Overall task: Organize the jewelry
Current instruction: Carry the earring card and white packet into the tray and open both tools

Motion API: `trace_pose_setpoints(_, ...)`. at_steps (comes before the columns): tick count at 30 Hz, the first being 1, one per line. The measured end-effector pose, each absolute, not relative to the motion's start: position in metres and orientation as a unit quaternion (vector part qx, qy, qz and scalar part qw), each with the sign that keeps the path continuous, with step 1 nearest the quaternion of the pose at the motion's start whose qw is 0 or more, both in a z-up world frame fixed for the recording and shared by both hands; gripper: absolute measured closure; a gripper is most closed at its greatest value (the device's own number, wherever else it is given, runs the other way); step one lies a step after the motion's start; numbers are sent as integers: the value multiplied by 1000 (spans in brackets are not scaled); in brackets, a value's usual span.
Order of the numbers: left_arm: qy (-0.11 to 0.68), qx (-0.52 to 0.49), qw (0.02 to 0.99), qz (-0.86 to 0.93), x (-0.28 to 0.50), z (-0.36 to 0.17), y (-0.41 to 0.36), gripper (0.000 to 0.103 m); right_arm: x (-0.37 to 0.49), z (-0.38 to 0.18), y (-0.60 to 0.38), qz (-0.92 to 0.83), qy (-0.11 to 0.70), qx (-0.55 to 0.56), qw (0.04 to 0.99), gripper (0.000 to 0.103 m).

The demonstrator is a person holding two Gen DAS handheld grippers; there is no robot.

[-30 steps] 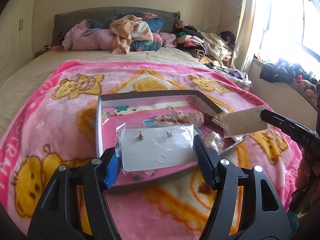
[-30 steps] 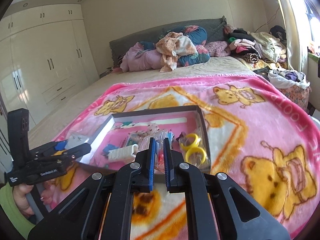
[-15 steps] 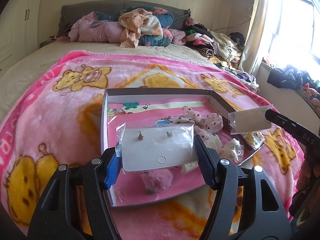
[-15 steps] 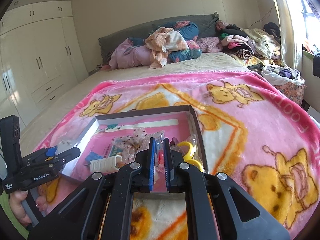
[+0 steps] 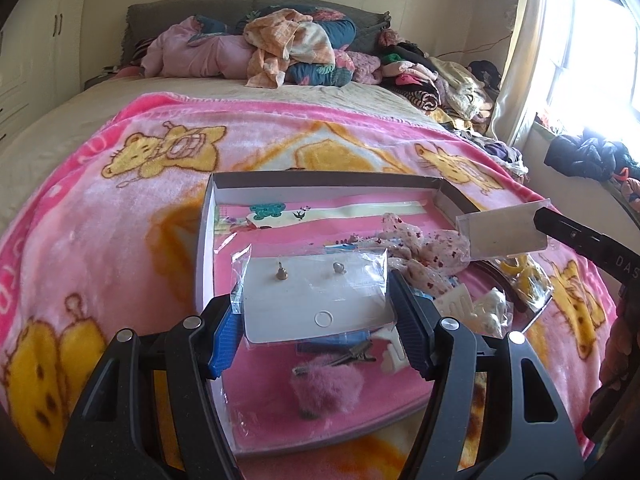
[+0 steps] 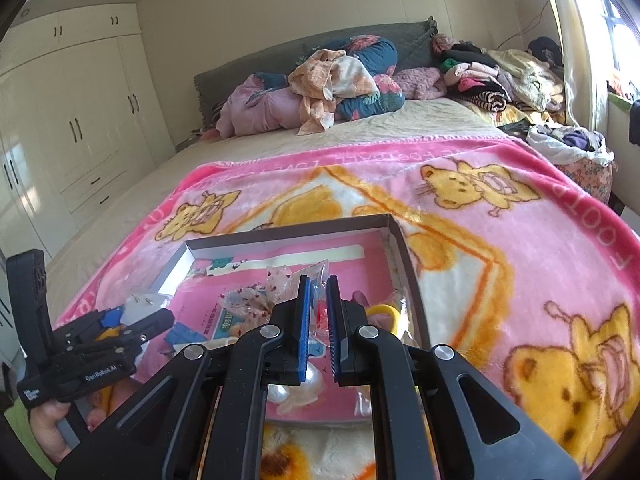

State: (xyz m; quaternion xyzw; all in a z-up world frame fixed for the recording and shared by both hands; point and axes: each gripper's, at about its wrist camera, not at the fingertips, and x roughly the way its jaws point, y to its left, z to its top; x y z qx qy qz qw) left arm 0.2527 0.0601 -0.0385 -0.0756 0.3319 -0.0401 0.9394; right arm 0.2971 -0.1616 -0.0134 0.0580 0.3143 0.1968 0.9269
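A shallow open box [image 5: 328, 178] [image 6: 288, 236] with a pink floor lies on the pink blanket. It holds several jewelry and hair items. My left gripper [image 5: 316, 320] is shut on a clear bag with a white earring card [image 5: 316, 300] bearing two studs, held above the box's near left part. My right gripper [image 6: 318, 320] is shut on a small clear plastic bag [image 6: 320, 280] [image 5: 504, 232], held above the box's right side. The left gripper also shows in the right wrist view [image 6: 120, 328].
In the box lie a pink fluffy clip [image 5: 326, 392], a spotted bow [image 5: 420, 248] [image 6: 256, 294], yellow rings in a bag [image 5: 524, 276] [image 6: 384, 314] and a pearl piece [image 6: 296, 388]. Piled clothes [image 5: 288, 52] sit at the bed's head. A wardrobe [image 6: 72, 140] stands left.
Both grippers have risen and tilted down over the box with their bags still held; more of the box floor, with the fluffy clip, now shows under the left gripper.
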Motion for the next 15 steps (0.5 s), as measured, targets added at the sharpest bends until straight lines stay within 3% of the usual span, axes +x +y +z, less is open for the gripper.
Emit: trace_pose_setpoints(15, 349, -65, 934, -37, 258, -50, 56, 46, 294, -43, -144, 232, 340, 51, 910, 95)
